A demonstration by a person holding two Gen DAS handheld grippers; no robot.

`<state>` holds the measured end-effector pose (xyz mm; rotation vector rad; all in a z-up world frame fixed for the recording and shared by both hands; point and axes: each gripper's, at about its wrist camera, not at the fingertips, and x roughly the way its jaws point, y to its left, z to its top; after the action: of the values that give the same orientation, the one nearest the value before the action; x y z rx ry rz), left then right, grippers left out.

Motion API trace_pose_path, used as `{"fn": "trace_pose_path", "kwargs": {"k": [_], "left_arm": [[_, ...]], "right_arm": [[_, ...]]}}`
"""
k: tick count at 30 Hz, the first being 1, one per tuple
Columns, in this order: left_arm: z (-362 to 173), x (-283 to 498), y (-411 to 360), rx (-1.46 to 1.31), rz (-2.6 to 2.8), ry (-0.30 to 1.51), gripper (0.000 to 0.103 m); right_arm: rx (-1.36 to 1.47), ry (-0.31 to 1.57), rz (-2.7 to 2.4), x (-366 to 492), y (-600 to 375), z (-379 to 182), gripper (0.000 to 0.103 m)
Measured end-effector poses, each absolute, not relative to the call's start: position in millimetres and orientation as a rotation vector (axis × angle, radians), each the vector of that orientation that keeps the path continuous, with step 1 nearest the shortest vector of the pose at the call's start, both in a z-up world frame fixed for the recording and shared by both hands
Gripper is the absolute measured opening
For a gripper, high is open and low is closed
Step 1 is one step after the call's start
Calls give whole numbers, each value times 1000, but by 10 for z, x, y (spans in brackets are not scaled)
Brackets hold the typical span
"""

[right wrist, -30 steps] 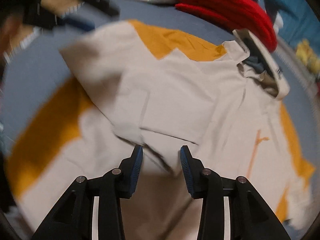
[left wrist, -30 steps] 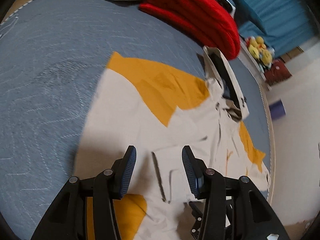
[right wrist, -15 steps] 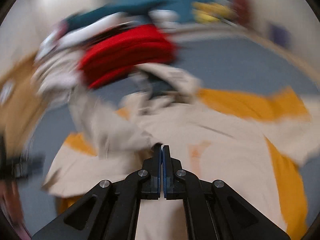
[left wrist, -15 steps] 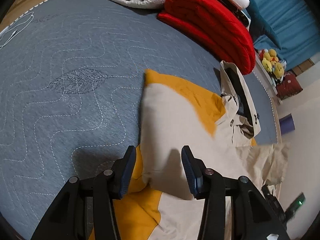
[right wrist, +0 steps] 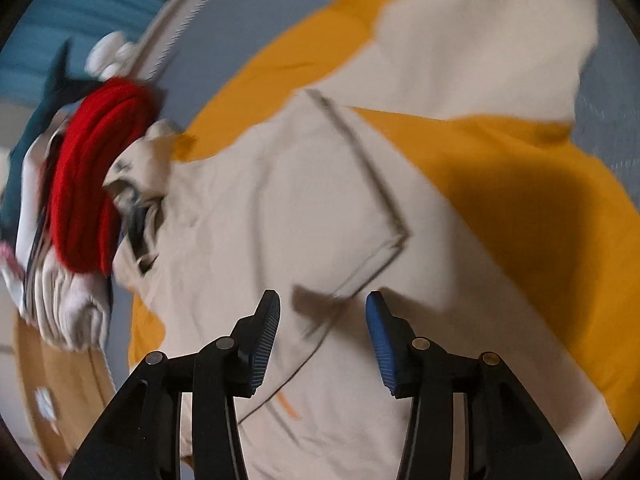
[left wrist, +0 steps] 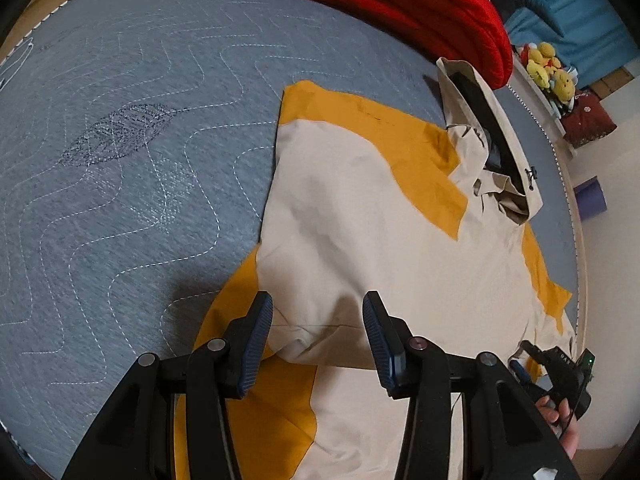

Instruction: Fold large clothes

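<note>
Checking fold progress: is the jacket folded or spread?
Partly folded: the jacket has one side laid over its middle on the bed.

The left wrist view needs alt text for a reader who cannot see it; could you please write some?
A beige and yellow jacket lies spread on a grey quilted bed, one side folded over its body. The left tool hangs open over the folded edge, gripping nothing. A red blanket lies at the far edge, and the right tool shows at the lower right.

Jacket (left wrist: 360,232): smooth matt cloth, cream and mustard. Bed cover (left wrist: 120,168): quilted grey cloth, stitched wavy lines. Red blanket (left wrist: 420,4): ribbed, soft. Gripper pads (left wrist: 256,344): ridged blue, arms matt black plastic.
</note>
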<state>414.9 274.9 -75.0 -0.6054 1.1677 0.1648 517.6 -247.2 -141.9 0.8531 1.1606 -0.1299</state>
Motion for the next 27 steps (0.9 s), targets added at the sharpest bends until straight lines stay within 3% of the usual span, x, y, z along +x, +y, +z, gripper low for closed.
{"fn": "trace_pose_path", "kwargs": {"k": [3, 4, 5, 9, 13, 20, 25, 27], "left_arm": [[-755, 4155, 2749, -607, 170, 1168, 43], [-757, 4161, 2742, -605, 171, 1169, 43], [-764, 4171, 2731, -602, 172, 1171, 43], [-799, 4223, 2688, -580, 164, 1195, 43], [-855, 4268, 2603, -535, 144, 1231, 43], [-1101, 4292, 2493, -479, 140, 1316, 43], [-1088, 4286, 2412, -441, 156, 1323, 43], [-1034, 4275, 2374, -461, 131, 1307, 43]], "right_arm": [[888, 1144, -117, 5267, -2550, -1453, 41], [881, 1132, -114, 5287, -2564, -1434, 28], [877, 1115, -119, 5285, -2583, -1402, 21], [771, 1017, -165, 5181, -2583, -998, 14], [619, 904, -219, 5136, -2685, -625, 15], [546, 930, -394, 5148, -3001, -645, 39], [462, 840, -314, 5199, -2910, -435, 41], [480, 884, -222, 5279, -2869, -504, 43]]}}
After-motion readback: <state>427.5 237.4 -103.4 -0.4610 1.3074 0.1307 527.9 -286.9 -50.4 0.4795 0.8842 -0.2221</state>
